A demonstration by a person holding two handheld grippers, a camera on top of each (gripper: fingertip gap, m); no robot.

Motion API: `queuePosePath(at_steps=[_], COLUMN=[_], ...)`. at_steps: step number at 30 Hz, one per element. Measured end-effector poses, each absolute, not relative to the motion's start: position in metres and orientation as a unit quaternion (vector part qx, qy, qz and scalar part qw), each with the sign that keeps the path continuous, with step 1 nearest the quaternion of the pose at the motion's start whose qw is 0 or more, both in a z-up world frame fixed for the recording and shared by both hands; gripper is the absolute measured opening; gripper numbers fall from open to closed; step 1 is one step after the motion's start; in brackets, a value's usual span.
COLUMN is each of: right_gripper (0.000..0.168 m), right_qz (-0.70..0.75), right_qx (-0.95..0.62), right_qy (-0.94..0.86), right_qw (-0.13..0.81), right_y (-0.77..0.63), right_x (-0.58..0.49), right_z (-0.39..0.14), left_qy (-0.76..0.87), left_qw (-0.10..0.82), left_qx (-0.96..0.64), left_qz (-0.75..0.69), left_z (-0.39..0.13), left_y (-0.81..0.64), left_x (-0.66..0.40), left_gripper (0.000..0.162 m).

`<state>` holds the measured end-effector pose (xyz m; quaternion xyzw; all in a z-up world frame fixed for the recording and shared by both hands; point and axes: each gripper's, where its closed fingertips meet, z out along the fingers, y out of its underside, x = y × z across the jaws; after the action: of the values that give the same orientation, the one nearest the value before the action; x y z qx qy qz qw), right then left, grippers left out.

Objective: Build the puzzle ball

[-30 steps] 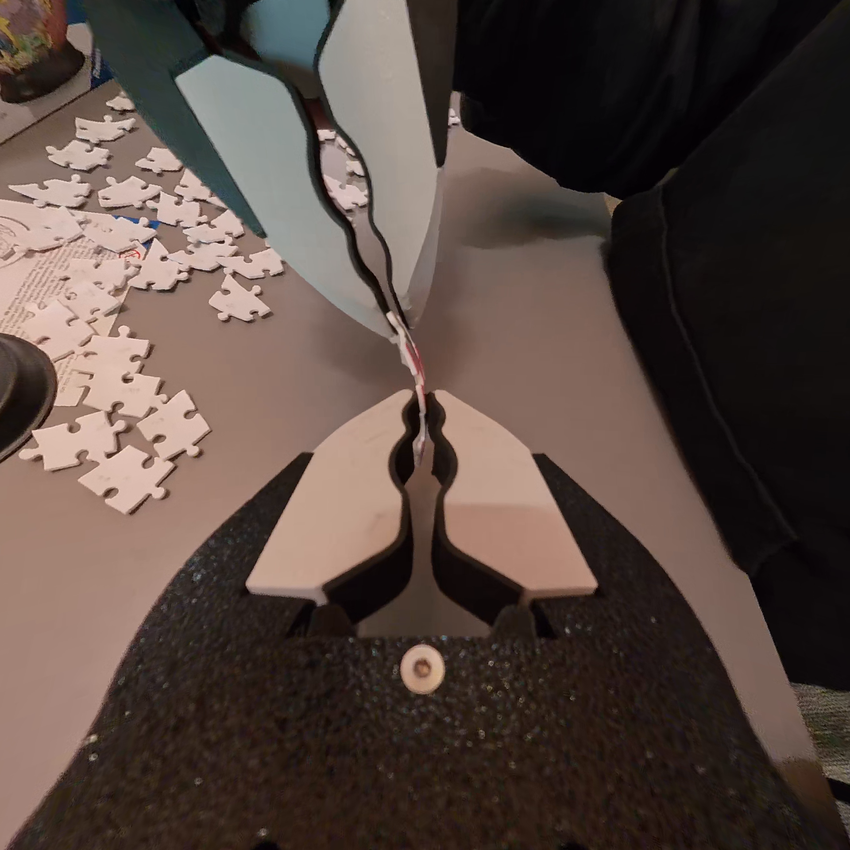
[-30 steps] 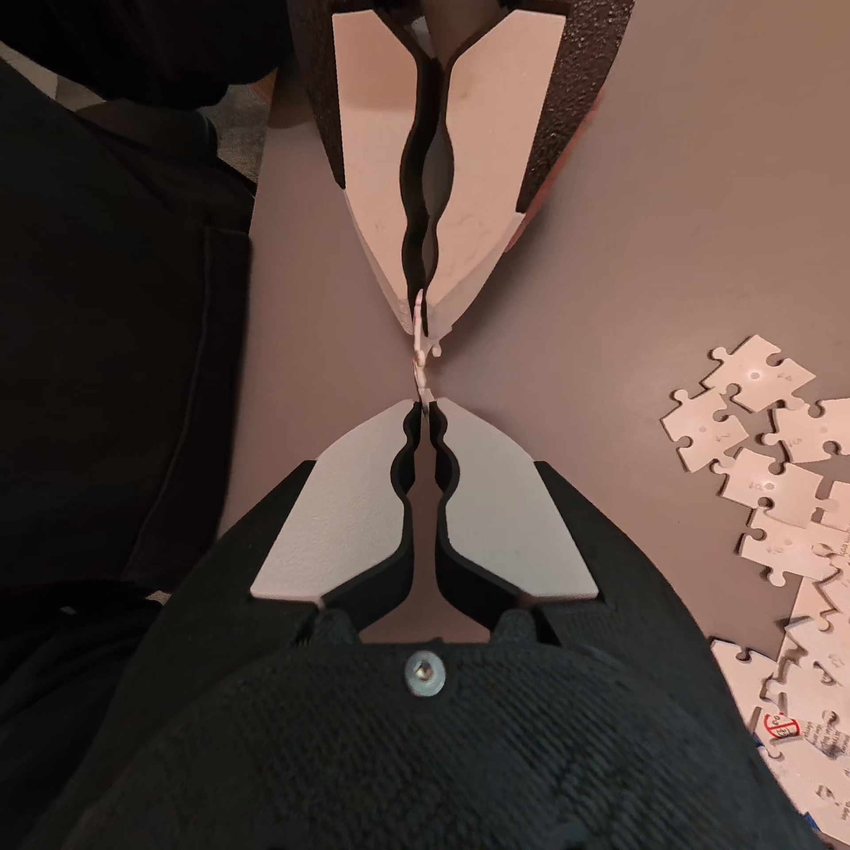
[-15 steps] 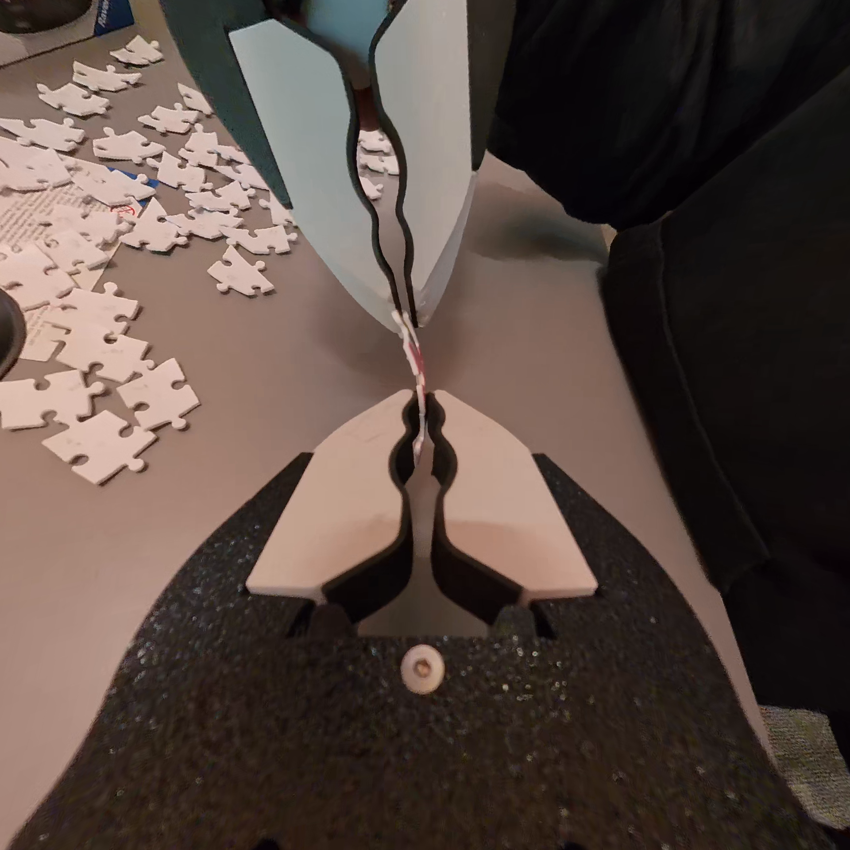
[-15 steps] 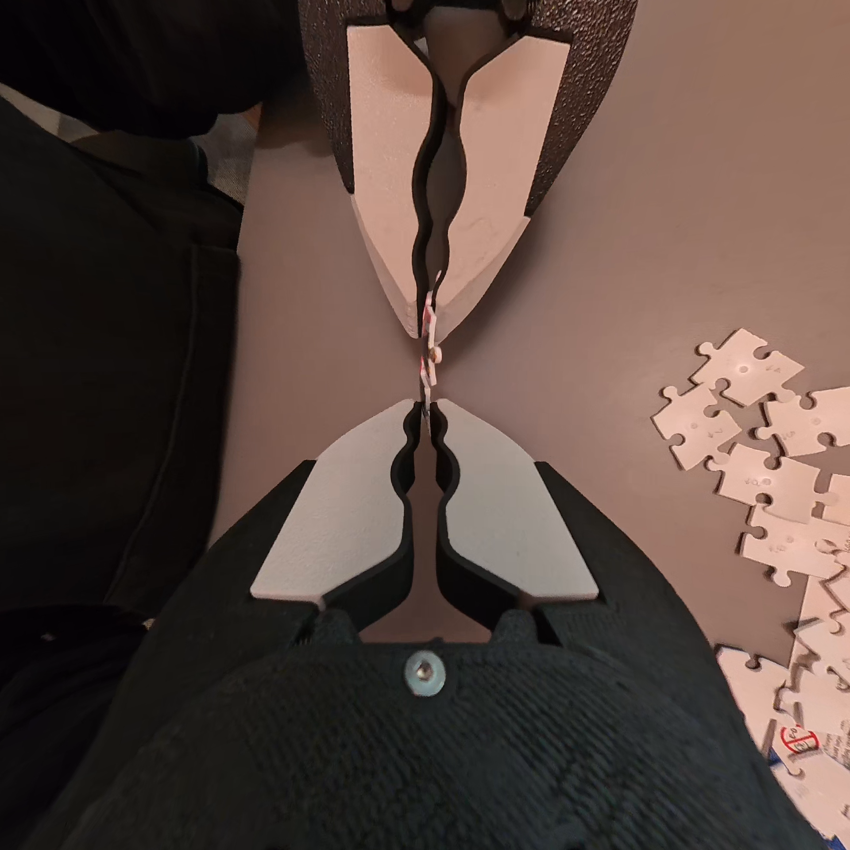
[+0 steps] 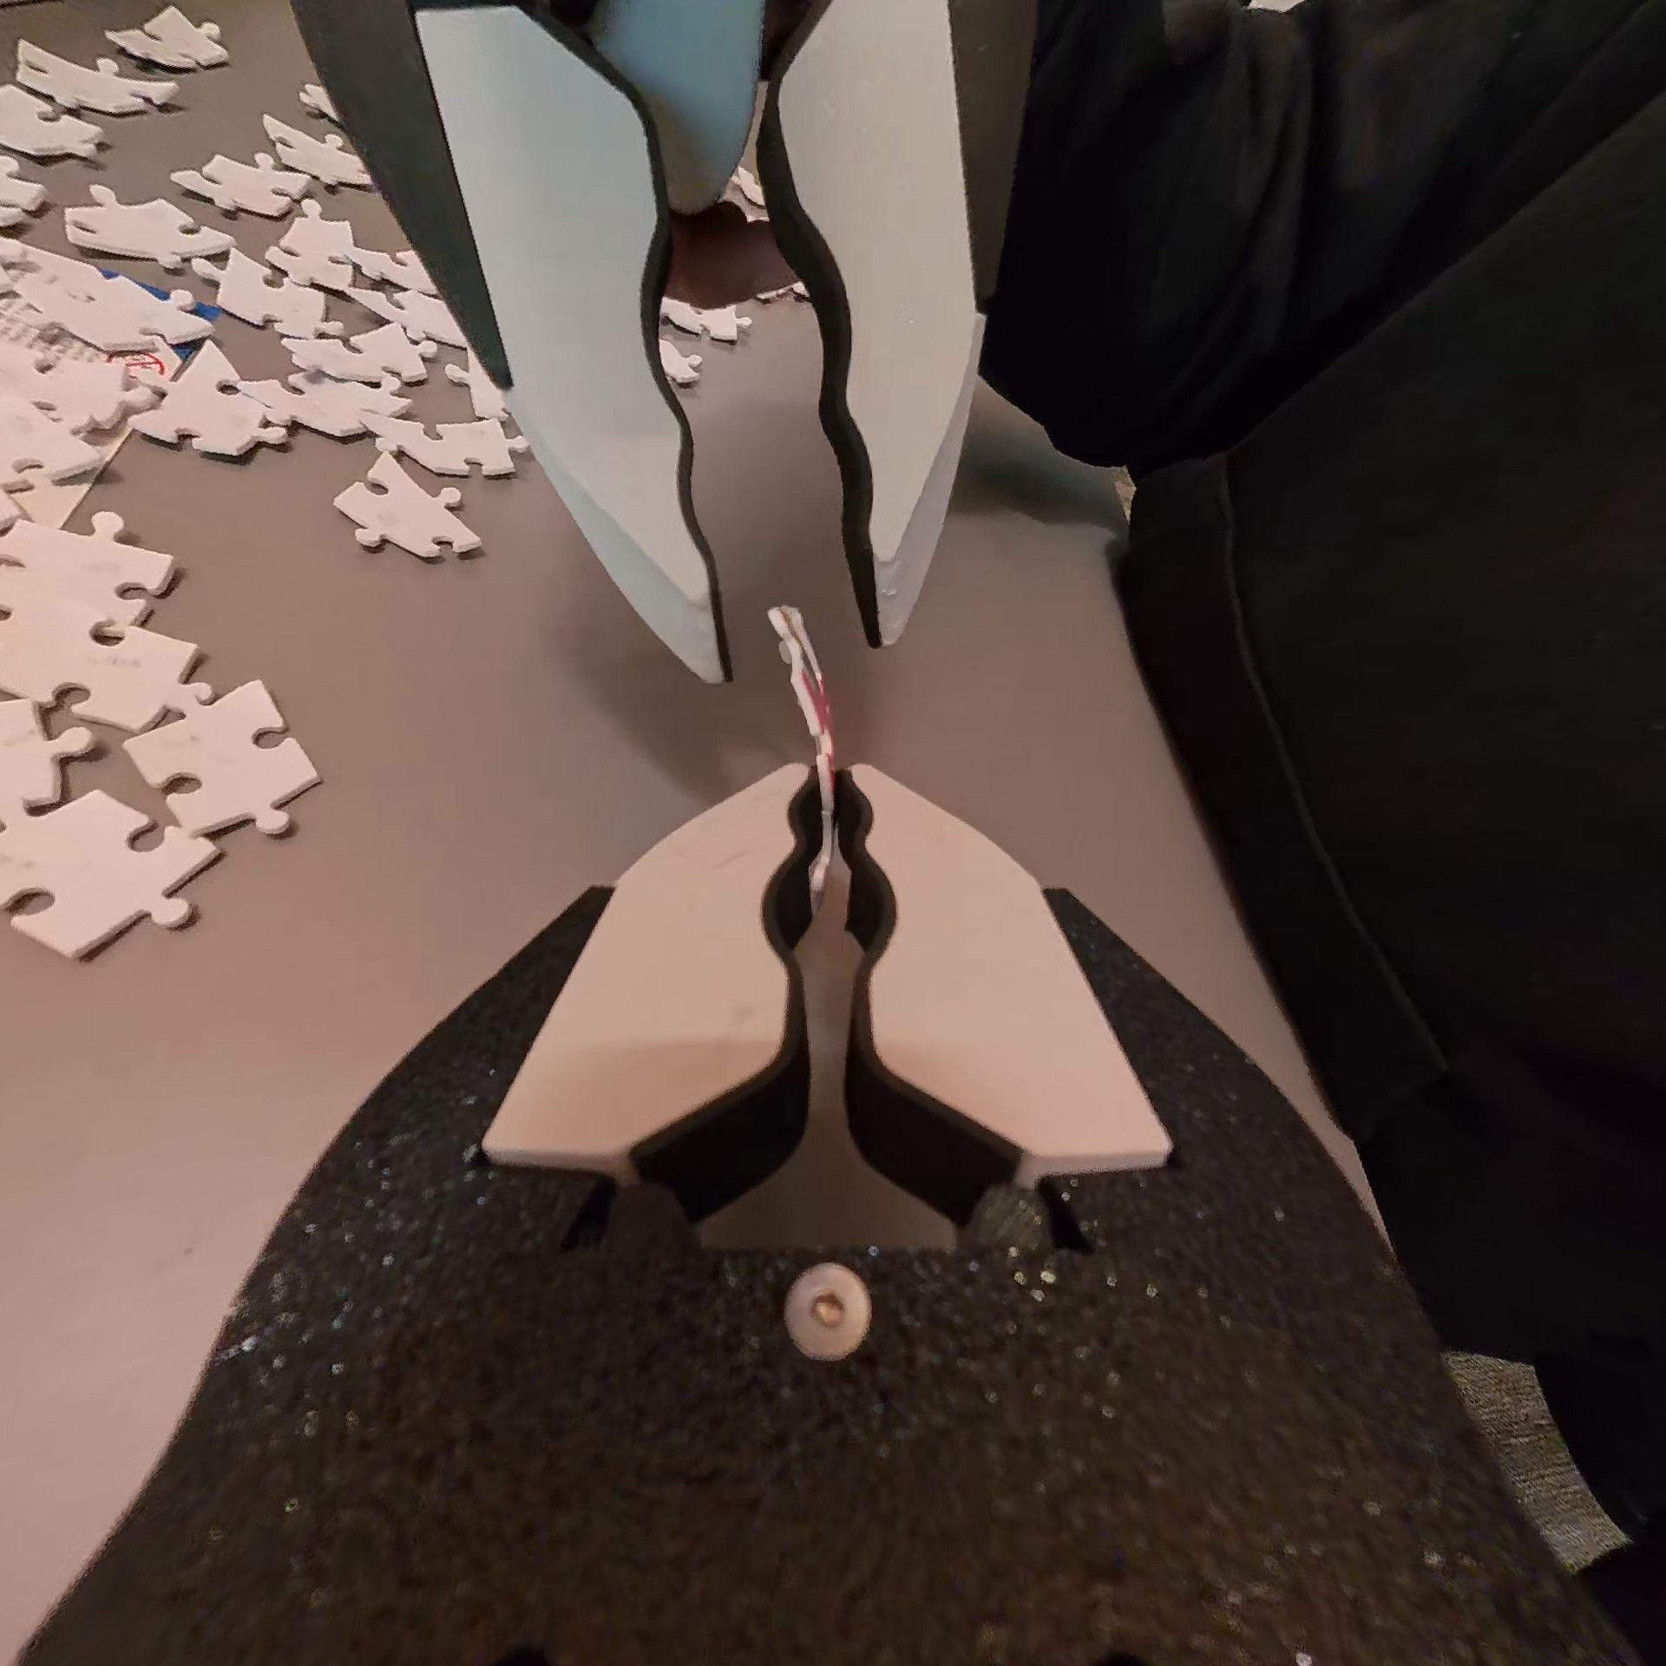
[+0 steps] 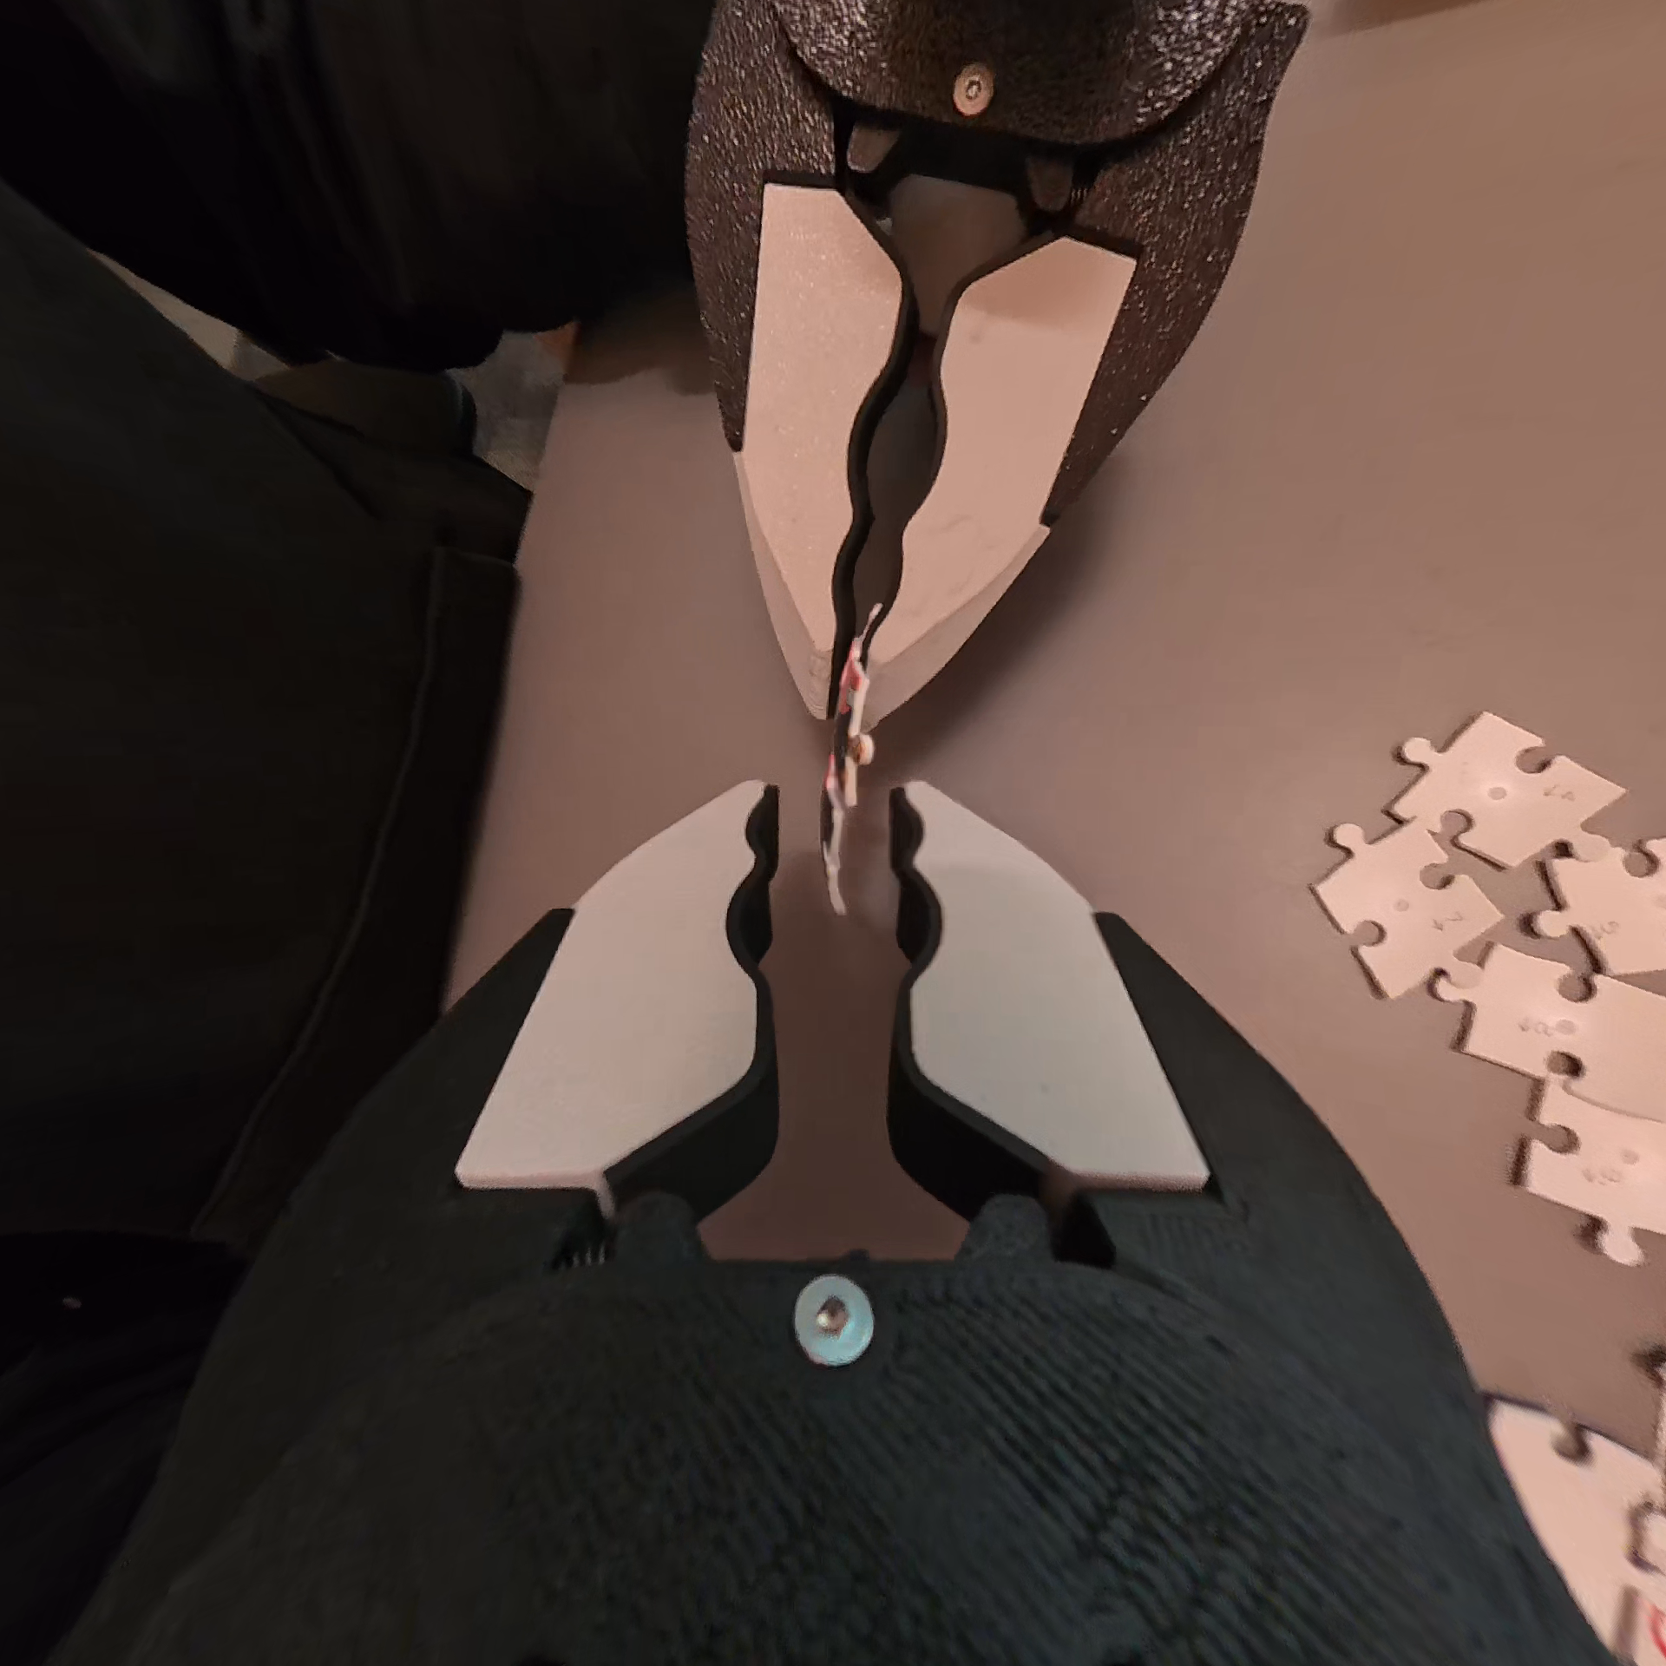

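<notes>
My left gripper is shut on joined puzzle pieces, a thin curved strip with red marks seen edge-on, held above the grey table. The right gripper faces it from above in the left wrist view, jaws apart on either side of the strip's free end. In the right wrist view my right gripper is open, with the joined pieces hanging free between its tips. The left gripper grips the strip's far end there. Loose white puzzle pieces lie face down on the table.
Several loose pieces lie at the right of the right wrist view. A printed sheet lies under pieces at the far left. A person's dark clothing fills the right side, beyond the table edge.
My right gripper has opened and let go of the joined pieces; it was shut on them before. My left gripper keeps its hold. The two grippers have drawn slightly apart.
</notes>
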<state>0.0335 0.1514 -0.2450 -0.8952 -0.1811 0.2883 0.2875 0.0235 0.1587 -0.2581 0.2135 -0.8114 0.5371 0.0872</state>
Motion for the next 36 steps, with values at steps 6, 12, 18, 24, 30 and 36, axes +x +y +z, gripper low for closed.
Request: queuePosePath(at_steps=[6,12,18,24,30,36], right_gripper=[0.015,0.01,0.004,0.003,0.045,0.04], right_qz=[0.315,0.327,0.327,0.328,0.357,0.342], right_qx=[-0.886,-0.881,-0.882,-0.884,-0.868,-0.854], right_qy=[-0.176,-0.179,-0.178,-0.172,-0.174,-0.134], right_qw=[0.291,0.293,0.289,0.286,0.298,0.368], right_y=[0.151,0.15,0.149,0.15,0.145,0.145], right_x=[0.027,0.022,0.021,0.021,0.017,0.043], right_z=[-0.243,-0.242,-0.244,-0.243,-0.234,-0.212], left_qy=[-0.813,-0.814,-0.814,-0.811,-0.79,-0.747], left_qw=[0.093,0.1,0.1,0.107,0.122,0.126], left_qx=[0.202,0.194,0.19,0.191,0.193,0.211], left_qz=[0.538,0.539,0.54,0.543,0.569,0.618], left_z=[-0.254,-0.251,-0.251,-0.25,-0.243,-0.229], left_y=[0.156,0.152,0.15,0.151,0.151,0.159], left_x=[0.021,0.02,0.02,0.019,0.018,0.023], left_gripper=[0.001,0.002,0.002,0.002,0.002,0.002])
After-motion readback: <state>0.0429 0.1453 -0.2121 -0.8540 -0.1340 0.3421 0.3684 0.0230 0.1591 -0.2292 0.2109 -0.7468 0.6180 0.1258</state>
